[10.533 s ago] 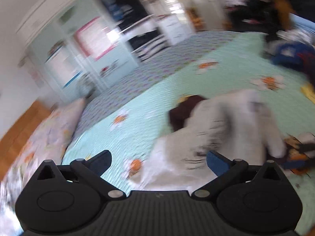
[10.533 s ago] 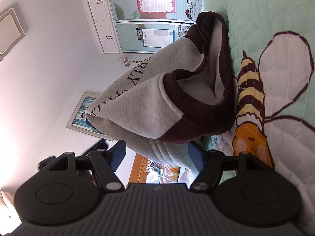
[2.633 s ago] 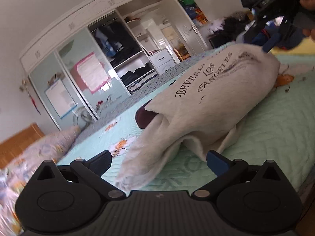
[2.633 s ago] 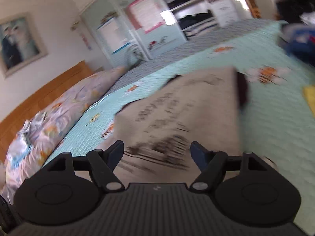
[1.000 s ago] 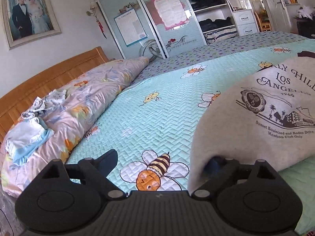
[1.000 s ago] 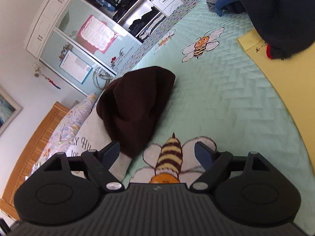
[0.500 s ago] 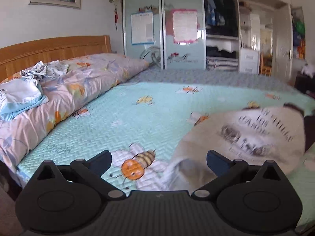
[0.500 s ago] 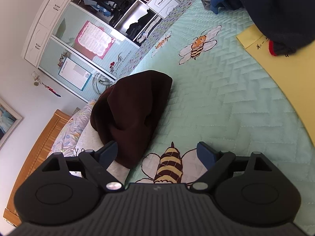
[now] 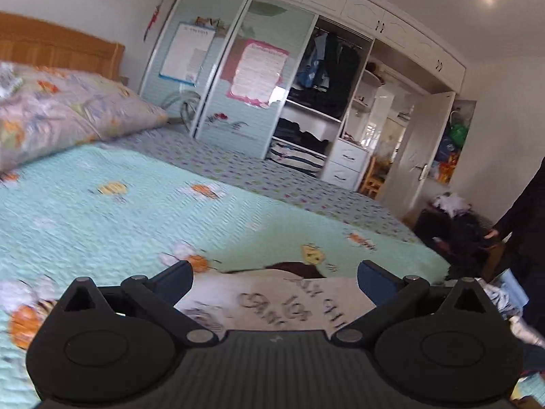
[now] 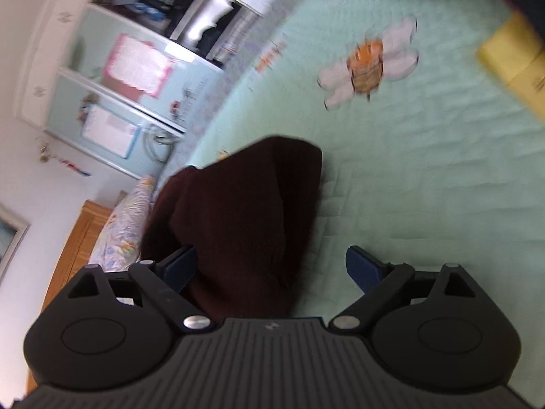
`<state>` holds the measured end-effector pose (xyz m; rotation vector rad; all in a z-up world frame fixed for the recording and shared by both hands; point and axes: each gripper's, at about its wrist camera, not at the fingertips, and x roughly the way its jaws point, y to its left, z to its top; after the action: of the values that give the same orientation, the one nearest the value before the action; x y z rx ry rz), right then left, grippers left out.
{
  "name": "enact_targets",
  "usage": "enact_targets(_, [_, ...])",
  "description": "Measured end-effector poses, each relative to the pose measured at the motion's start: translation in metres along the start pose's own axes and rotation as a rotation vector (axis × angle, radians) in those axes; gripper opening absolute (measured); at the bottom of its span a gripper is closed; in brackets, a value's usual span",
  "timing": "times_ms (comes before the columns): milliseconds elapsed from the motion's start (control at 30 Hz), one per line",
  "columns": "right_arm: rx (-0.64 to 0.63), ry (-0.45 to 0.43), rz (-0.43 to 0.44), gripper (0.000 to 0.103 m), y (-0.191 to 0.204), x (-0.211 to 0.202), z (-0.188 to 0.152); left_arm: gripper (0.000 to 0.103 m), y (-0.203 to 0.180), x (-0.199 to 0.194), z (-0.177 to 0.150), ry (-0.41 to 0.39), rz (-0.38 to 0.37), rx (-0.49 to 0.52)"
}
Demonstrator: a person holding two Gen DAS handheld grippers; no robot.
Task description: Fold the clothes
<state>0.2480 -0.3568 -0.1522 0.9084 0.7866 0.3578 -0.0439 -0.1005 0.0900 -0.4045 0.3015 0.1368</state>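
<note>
Left wrist view: grey fleece sweatshirt with dark printed lettering (image 9: 282, 301) lies on the mint-green quilted bedspread with bee motifs (image 9: 112, 218), close under the left hand-held gripper (image 9: 274, 277). Jaws spread wide, nothing between the pads; the cloth sits below and just ahead of them, not touched. Dark brown trim shows at its far edge. White wardrobe with sliding doors (image 9: 238, 78) stands beyond the bed.

Right wrist view, blurred: the sweatshirt's dark brown knitted hood or rib part (image 10: 238, 225) lies heaped on the bedspread, running from mid-frame back under the right hand-held gripper (image 10: 270, 267). Jaws opening; the brown cloth lies between them, nearer the left-hand pad, and no pinch is visible. A yellow flat item (image 10: 514, 64) lies well apart at the frame's edge.

Judgement: thick, soft, limp, light, not fragile or slippery. Should drape and slump when lifted; best taken at hems, seams or corners, one per hand.
</note>
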Motion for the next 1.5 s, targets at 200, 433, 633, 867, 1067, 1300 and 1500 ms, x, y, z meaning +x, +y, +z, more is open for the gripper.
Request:
enact_targets(200, [0.090, 0.044, 0.122, 0.020, 0.007, 0.015, 0.007, 0.102, -0.016, 0.064, -0.025, 0.017, -0.062, -0.079])
enact_targets(433, [-0.013, -0.026, 0.624, 0.009, 0.025, -0.120, 0.017, 0.102, -0.010, 0.093, -0.034, -0.058, -0.136, -0.141])
enact_targets(633, [-0.191, -0.025, -0.130, 0.014, -0.037, -0.180, -0.019, 0.102, -0.001, 0.125, -0.048, 0.022, -0.173, -0.118])
enact_targets(867, [-0.369, -0.364, -0.557, 0.043, 0.005, -0.203, -0.035, 0.102, 0.017, 0.141, -0.053, 0.066, -0.106, -0.051])
enact_targets(1067, [-0.715, -0.303, -0.286, 0.076, 0.093, -0.129, -0.047, 0.102, 0.035, 0.143, -0.055, 0.064, -0.039, -0.010])
enact_targets(1300, [-0.689, -0.022, -0.014, 0.076, 0.178, 0.002, -0.050, 0.102, 0.079, 0.106, -0.035, -0.150, 0.018, -0.104])
enact_targets(1500, [-1.172, 0.180, -0.053, 0.077, 0.277, 0.097, -0.102, 0.102, 0.134, 0.116, -0.036, -0.096, 0.118, -0.222])
